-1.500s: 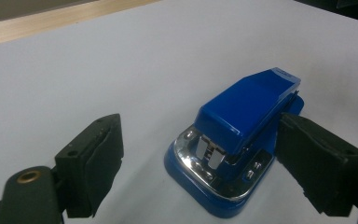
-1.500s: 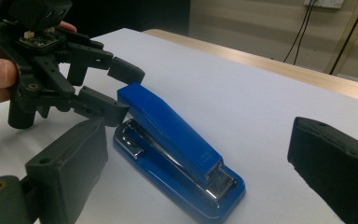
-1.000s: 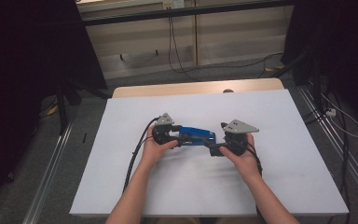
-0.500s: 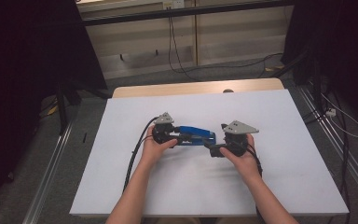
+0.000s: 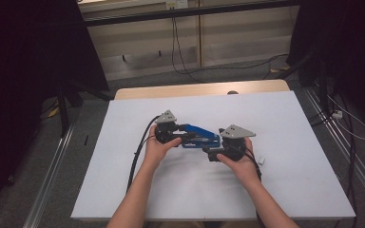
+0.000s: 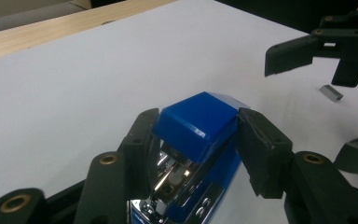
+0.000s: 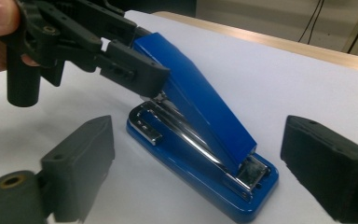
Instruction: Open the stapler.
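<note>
Blue stapler cover is lifted, pinched by my left gripper fingers, which have just been closing; right gripper fingers spread around its base, staple strip still unloaded.

The high view is dim overall, its surroundings nearly black, and the white bench is the brightest area, lit evenly from above with faint soft shadows. Both gripper views are brighter; near jaws blur, and the stapler's chrome throws small glare.

Left claw clamped, right claw gaping
</note>
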Demonstrator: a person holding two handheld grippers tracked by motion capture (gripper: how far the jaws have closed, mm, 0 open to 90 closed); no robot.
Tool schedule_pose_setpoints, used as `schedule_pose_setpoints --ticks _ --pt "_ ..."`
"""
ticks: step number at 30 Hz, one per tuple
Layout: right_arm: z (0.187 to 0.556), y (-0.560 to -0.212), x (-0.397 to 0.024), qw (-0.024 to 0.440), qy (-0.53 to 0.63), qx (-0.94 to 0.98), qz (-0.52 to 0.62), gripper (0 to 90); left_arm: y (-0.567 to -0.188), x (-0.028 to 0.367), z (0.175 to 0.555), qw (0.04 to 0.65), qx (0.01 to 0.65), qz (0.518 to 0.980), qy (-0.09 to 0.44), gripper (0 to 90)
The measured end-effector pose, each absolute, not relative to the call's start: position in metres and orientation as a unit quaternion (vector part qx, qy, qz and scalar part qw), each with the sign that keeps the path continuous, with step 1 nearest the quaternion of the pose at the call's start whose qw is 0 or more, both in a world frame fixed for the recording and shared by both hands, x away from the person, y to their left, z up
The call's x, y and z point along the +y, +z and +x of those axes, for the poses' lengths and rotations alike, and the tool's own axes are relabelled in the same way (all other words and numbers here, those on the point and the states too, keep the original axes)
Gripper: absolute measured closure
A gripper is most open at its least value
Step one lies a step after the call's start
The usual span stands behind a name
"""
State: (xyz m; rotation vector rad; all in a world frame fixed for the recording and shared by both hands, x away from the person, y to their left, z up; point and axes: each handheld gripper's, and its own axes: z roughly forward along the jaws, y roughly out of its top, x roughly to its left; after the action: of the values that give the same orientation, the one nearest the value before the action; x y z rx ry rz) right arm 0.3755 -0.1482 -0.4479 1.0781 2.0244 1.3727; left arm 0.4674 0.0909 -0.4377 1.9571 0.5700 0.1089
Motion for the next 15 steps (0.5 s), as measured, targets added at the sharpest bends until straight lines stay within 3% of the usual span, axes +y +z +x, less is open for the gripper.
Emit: schedule_pose_setpoints --ticks 3,4,9,15 --pt "0.376 -0.448 -0.146 0.228 0.5 0.737 0.393 16.6 -0.434 0.089 0.467 0.527 0.239 0.815 0.044 52.1" --pt "0.376 -0.448 -0.144 0.219 0.502 0.736 0.397 24.6 -0.433 0.089 0.467 0.529 0.238 0.813 0.044 52.6" --pt "0.376 -0.449 -0.14 0.216 0.505 0.733 0.4 37.0 -0.43 0.087 0.467 0.526 0.239 0.815 0.047 53.0" --pt "0.377 -0.454 -0.131 0.202 0.495 0.74 0.408 68.3 -0.424 0.083 0.466 0.517 0.242 0.82 0.046 53.5"
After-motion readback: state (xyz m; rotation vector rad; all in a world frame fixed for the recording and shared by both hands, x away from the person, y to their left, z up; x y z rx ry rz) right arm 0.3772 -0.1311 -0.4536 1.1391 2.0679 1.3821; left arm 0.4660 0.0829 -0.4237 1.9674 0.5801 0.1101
